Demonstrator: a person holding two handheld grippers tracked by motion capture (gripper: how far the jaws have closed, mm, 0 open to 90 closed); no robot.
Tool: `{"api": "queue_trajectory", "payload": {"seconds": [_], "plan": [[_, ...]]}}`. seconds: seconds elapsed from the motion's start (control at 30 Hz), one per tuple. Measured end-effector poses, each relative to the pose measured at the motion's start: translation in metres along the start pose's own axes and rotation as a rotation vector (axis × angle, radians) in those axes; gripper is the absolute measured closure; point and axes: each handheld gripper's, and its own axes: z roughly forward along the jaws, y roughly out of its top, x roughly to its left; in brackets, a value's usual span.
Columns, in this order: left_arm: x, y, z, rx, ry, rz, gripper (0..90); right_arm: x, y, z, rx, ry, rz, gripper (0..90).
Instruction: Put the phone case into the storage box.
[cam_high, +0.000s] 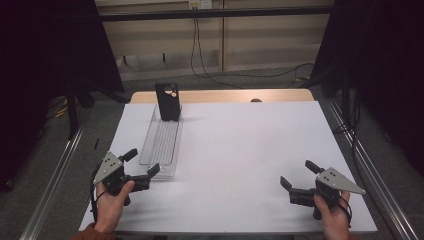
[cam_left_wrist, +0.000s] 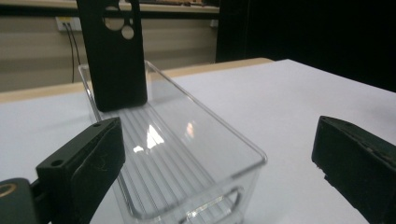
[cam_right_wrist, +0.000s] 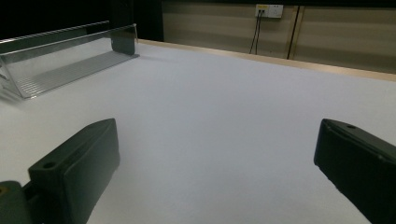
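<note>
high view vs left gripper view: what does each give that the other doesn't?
High view alone: both hands, the right claw open over bare white table, and the clear tray in full length. Left gripper view alone: the tray's near end wall close up, lying between the left claw and its open jaws, plus the ribbed floor. Both: the black phone case standing at the tray's far end.

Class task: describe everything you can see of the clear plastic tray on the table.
The clear plastic tray is long, narrow and transparent, with a ribbed floor, low walls and a cut-out handle at its near end. It lies flat on the white table sheet. A black phone case stands upright at its far end. The left gripper brackets its near end, jaws open.
</note>
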Motion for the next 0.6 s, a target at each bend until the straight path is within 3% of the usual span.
{"api": "queue_trajectory", "payload": {"seconds": [0.2, 0.37, 0.43, 0.53, 0.6], "plan": [[-0.004, -0.007, -0.007, -0.003, 0.005, -0.005, 2.7, 0.000, -0.002, -0.003, 0.006, -0.003, 0.002, 0.0], [-0.004, -0.015, -0.015, -0.012, 0.051, -0.015, 2.7, 0.001, -0.003, -0.006, 0.007, -0.004, 0.007, 0.0], [-0.005, -0.018, -0.018, -0.013, 0.051, -0.013, 2.7, 0.000, -0.004, -0.008, 0.010, -0.005, 0.009, 0.0], [-0.007, -0.021, -0.021, 0.001, 0.047, -0.008, 2.7, -0.002, -0.005, -0.011, 0.007, -0.011, 0.016, 0.0], [-0.011, -0.022, -0.024, 0.001, 0.055, 0.024, 2.7, -0.001, -0.006, -0.011, 0.010, -0.009, 0.015, 0.0]]}}
